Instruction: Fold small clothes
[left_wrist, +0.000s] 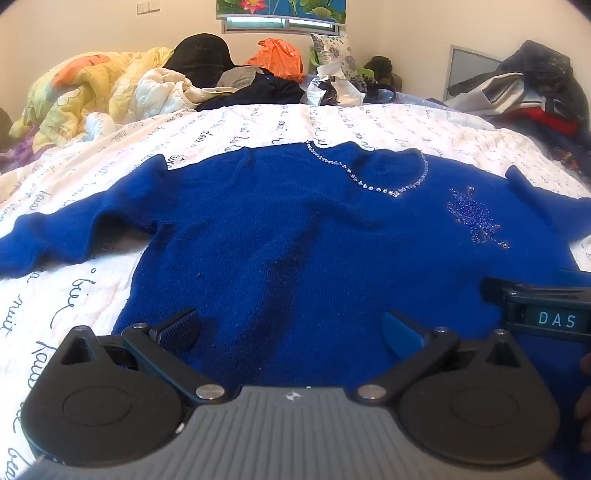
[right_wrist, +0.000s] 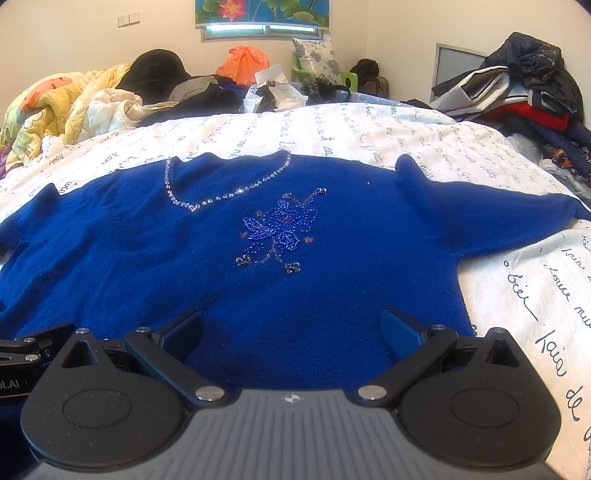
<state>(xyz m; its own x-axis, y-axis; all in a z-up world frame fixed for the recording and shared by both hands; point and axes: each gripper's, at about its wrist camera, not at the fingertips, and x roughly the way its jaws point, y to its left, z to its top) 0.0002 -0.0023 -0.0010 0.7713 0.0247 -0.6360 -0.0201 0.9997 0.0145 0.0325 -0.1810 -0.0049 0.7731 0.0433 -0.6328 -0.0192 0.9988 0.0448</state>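
Observation:
A royal blue knit sweater lies flat, front up, on the bed, sleeves spread to both sides. It has a rhinestone V neckline and a beaded flower on the chest. My left gripper is open, low over the hem at the sweater's left part, holding nothing. My right gripper is open over the hem at the right part, empty. The right gripper's body shows at the right edge of the left wrist view; the left gripper's body shows at the left edge of the right wrist view.
The bed cover is white with dark handwriting print. A yellow quilt is heaped at the far left, mixed clothes and an orange bag at the back, and a clothes pile at the far right.

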